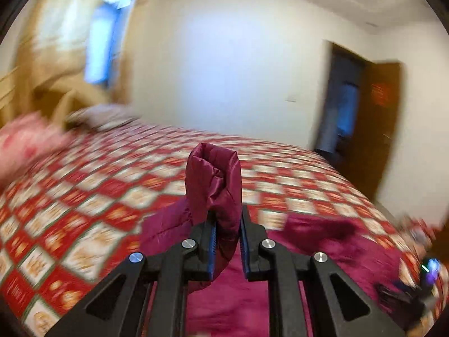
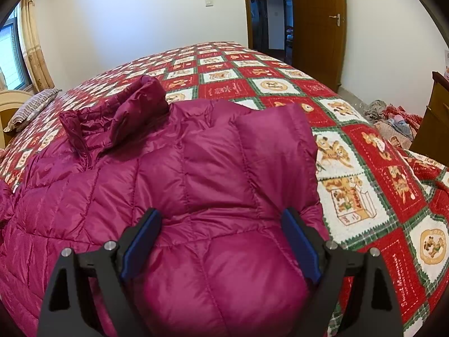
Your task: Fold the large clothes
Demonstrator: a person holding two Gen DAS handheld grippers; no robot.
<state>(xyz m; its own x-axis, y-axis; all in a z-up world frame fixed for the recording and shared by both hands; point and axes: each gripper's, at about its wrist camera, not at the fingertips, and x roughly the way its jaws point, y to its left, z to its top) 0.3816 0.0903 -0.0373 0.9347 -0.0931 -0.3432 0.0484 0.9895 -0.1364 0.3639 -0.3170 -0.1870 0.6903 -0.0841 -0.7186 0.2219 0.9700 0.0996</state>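
Magenta quilted down jacket [image 2: 168, 185] spread across a bed [image 2: 364, 168] covered in a red, white and green checked quilt printed with bears. Collar [image 2: 118, 112] standing up toward the far left in the right wrist view, zip running down from it. Near-side sleeve [image 2: 269, 140] folded over the jacket body, lying flat on the quilted panels.

Left gripper [image 1: 227, 233] pinched narrow on a puffy cuff or sleeve end [image 1: 213, 179], fabric bunched between the blue pads [image 1: 212, 241] and rising upright above the fingertips, lifted clear of the quilt. Rest of the jacket trailing below and to the right of it. Surroundings heavily blurred in that view.

Right gripper [image 2: 221, 241] spread wide, hovering low over the near part of the jacket, blue-faced fingers [image 2: 140, 247] either side of a padded bulge, pads not pressing on it as far as can be told.

Striped pillow [image 2: 31, 109] at the far left edge of the bed, beside a curtained window [image 2: 14, 53]. Open wooden door [image 2: 320, 28] with a red paper decoration beyond the far end. Heap of crumpled cloth [image 2: 393, 118] on the floor at right, next to a wooden cabinet [image 2: 435, 118].
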